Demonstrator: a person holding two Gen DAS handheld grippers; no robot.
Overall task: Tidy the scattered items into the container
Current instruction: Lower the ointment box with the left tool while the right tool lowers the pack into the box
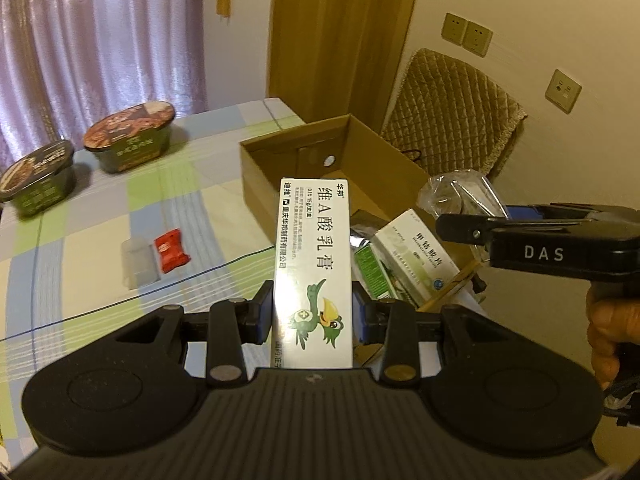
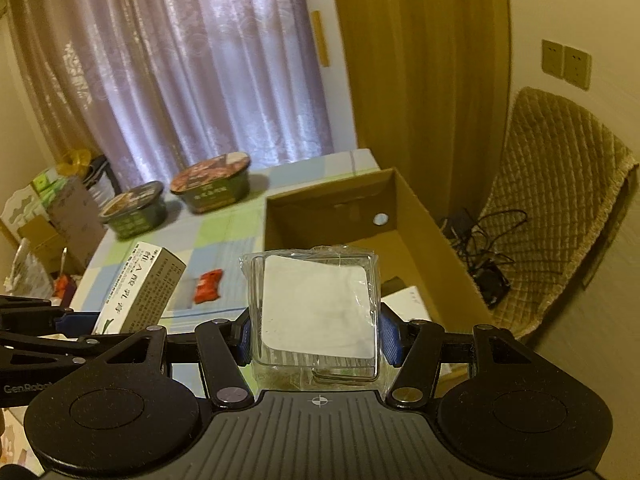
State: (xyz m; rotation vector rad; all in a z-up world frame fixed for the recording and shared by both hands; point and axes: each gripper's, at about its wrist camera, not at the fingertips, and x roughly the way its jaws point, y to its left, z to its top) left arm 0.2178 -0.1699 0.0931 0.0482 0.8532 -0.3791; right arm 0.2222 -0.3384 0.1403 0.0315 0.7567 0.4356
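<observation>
left gripper (image 1: pixel 313 312) clamped on ointment carton (image 1: pixel 314 256), held up near open cardboard box (image 1: pixel 256 168), right gripper (image 2: pixel 318 334) pinching clear plastic packet (image 2: pixel 316 312) over box, red sachet (image 1: pixel 171 250) on checked tablecloth (image 1: pixel 80 272)

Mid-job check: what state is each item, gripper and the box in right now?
left gripper: shut on white ointment box, held lifted
right gripper: shut on clear plastic packet
cardboard box: open, some items inside
two noodle bowls: sealed, on table
red sachet: on table
</observation>
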